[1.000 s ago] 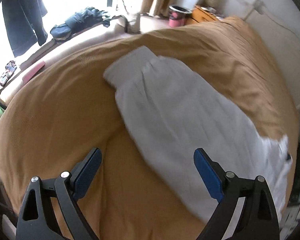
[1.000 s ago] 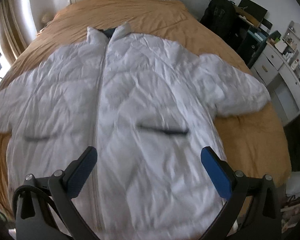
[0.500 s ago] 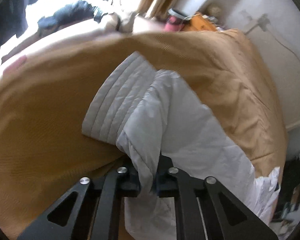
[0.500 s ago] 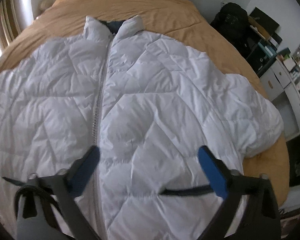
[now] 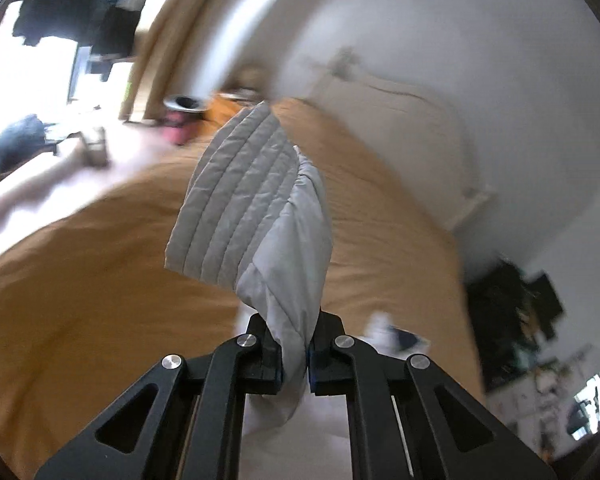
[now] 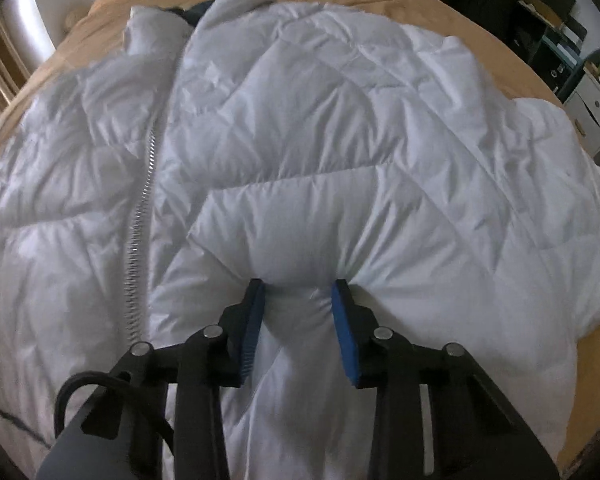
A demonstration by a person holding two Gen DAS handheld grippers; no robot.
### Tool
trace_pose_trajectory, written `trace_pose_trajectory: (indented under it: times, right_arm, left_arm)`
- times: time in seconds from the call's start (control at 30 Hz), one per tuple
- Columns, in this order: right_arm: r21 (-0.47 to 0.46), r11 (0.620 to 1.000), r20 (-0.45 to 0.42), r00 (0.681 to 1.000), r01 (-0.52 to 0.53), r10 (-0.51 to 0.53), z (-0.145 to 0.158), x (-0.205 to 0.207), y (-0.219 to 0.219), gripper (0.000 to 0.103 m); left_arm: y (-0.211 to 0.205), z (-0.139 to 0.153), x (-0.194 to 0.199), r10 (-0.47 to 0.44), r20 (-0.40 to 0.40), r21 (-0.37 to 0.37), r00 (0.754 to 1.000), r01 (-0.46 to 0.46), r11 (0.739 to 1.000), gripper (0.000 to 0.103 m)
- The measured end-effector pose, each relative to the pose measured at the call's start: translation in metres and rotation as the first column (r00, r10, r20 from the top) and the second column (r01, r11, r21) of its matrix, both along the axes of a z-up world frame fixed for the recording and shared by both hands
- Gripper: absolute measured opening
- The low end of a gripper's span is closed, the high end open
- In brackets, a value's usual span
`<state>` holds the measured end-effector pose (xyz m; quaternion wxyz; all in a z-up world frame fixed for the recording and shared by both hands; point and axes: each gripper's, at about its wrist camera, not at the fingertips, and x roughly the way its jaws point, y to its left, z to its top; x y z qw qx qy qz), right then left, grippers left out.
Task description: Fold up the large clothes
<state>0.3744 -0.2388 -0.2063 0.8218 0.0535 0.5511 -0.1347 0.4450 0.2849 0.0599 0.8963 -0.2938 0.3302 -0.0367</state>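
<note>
Left wrist view: we judge the white padded jacket sleeve [image 5: 268, 216] light, soft and springy, best taken near its ribbed cuff. The left gripper [image 5: 295, 364] is clamped on it, above the tan bed [image 5: 100, 280].

Right wrist view: the jacket [image 6: 340, 140] lies spread on the bed. The right gripper [image 6: 298, 312] has just been closing, pinching a puffy front fold.

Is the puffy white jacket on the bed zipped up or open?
Zipped up, as far as shows: on the puffy white quilted jacket, the silver zipper runs closed down the front.
</note>
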Motion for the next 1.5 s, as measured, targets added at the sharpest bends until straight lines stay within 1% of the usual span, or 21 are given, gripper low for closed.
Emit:
trace_pose_trajectory:
  times: [0.07,0.17,0.33,0.4,0.5,0.53,0.63,0.73,0.8,0.83,0.87,0.93,0.97,1.0,1.07,1.13,1.2,1.23,1.3,1.4,1.5]
  right_arm:
    - [-0.007,1.000,-0.005,1.000,-0.005,0.005,-0.005,0.002,0.001,0.036]
    - [0.034,0.999,0.013,1.000,-0.007,0.007,-0.004,-0.002,-0.003,0.034]
    - [0.100,0.994,0.062,0.998,-0.038,0.032,0.002,-0.027,-0.023,0.028]
    - [0.162,0.986,0.083,0.996,-0.035,0.022,0.005,-0.049,-0.034,0.024]
    - [0.260,0.965,0.121,0.992,-0.002,-0.030,0.012,-0.089,-0.061,0.023]
    - [0.274,0.962,0.131,0.990,0.009,-0.047,0.014,-0.101,-0.069,0.023]
    - [0.299,0.951,0.148,0.981,0.075,-0.124,0.018,-0.138,-0.096,0.023]
    - [0.379,0.919,0.140,0.974,0.112,-0.176,0.018,-0.160,-0.123,0.023]
    - [0.408,0.905,0.142,0.971,0.122,-0.195,0.021,-0.169,-0.132,0.023]
    - [0.405,0.906,0.156,0.967,0.124,-0.202,0.027,-0.172,-0.133,0.023]
    - [0.398,0.909,0.172,0.963,0.127,-0.210,0.034,-0.174,-0.134,0.025]
    - [0.373,0.916,0.219,0.946,0.147,-0.241,0.055,-0.183,-0.142,0.033]
    - [0.360,0.919,0.248,0.933,0.161,-0.261,0.066,-0.187,-0.148,0.044]
    - [0.332,0.925,0.285,0.915,0.184,-0.285,0.081,-0.191,-0.153,0.061]
    - [0.266,0.939,0.356,0.884,0.216,-0.304,0.106,-0.192,-0.156,0.078]
    - [0.224,0.953,0.403,0.871,0.202,-0.279,0.127,-0.189,-0.156,0.079]
    - [0.218,0.961,0.398,0.884,0.171,-0.247,0.141,-0.173,-0.153,0.084]
    - [0.216,0.963,0.386,0.892,0.159,-0.234,0.142,-0.159,-0.149,0.085]
    - [0.225,0.966,0.352,0.914,0.127,-0.202,0.135,-0.132,-0.136,0.086]
    - [0.246,0.965,0.271,0.950,0.087,-0.155,0.110,-0.088,-0.125,0.086]
    - [0.205,0.974,0.223,0.965,0.094,-0.140,0.089,-0.045,-0.104,0.086]
  left_arm:
    - [-0.054,0.015,0.010,-0.092,0.018,-0.014,0.996,0.092,0.996,0.007]
    - [-0.141,0.021,0.024,-0.235,0.026,-0.052,0.972,0.236,0.970,0.007]
    - [-0.294,-0.013,0.049,-0.428,-0.013,-0.069,0.903,0.427,0.902,0.007]
    - [-0.359,-0.049,0.060,-0.498,-0.056,-0.104,0.865,0.491,0.865,0.007]
    - [-0.431,-0.110,0.062,-0.557,-0.132,-0.091,0.820,0.549,0.831,0.007]
    - [-0.458,-0.143,0.061,-0.576,-0.180,-0.087,0.798,0.570,0.817,0.007]
    - [-0.508,-0.231,0.061,-0.588,-0.327,-0.081,0.740,0.598,0.797,0.007]
    - [-0.529,-0.307,0.048,-0.570,-0.457,-0.072,0.683,0.610,0.789,0.008]
    - [-0.539,-0.318,0.037,-0.564,-0.436,-0.001,0.702,0.626,0.780,0.009]
    - [-0.543,-0.313,0.032,-0.569,-0.426,0.023,0.703,0.637,0.770,0.015]
    - [-0.546,-0.307,0.032,-0.588,-0.428,0.019,0.686,0.658,0.753,0.021]
    - [-0.550,-0.288,0.033,-0.641,-0.409,-0.068,0.650,0.679,0.731,0.059]
    - [-0.545,-0.278,0.032,-0.664,-0.377,-0.106,0.646,0.682,0.723,0.066]
    - [-0.538,-0.265,0.030,-0.686,-0.336,-0.140,0.645,0.686,0.714,0.073]
    - [-0.515,-0.234,0.026,-0.707,-0.252,-0.182,0.660,0.685,0.705,0.076]
    - [-0.484,-0.195,0.018,-0.673,-0.183,-0.155,0.716,0.655,0.739,0.083]
    - [-0.454,-0.167,0.008,-0.597,-0.140,-0.061,0.790,0.595,0.802,0.089]
    - [-0.428,-0.160,0.005,-0.523,-0.148,0.041,0.839,0.534,0.845,0.090]
    - [-0.396,-0.162,0.009,-0.412,-0.199,0.199,0.889,0.449,0.871,0.090]
    - [-0.354,-0.187,0.019,-0.301,-0.298,0.315,0.906,0.391,0.864,0.090]
    - [-0.323,-0.213,0.028,-0.236,-0.372,0.317,0.898,0.362,0.877,0.090]
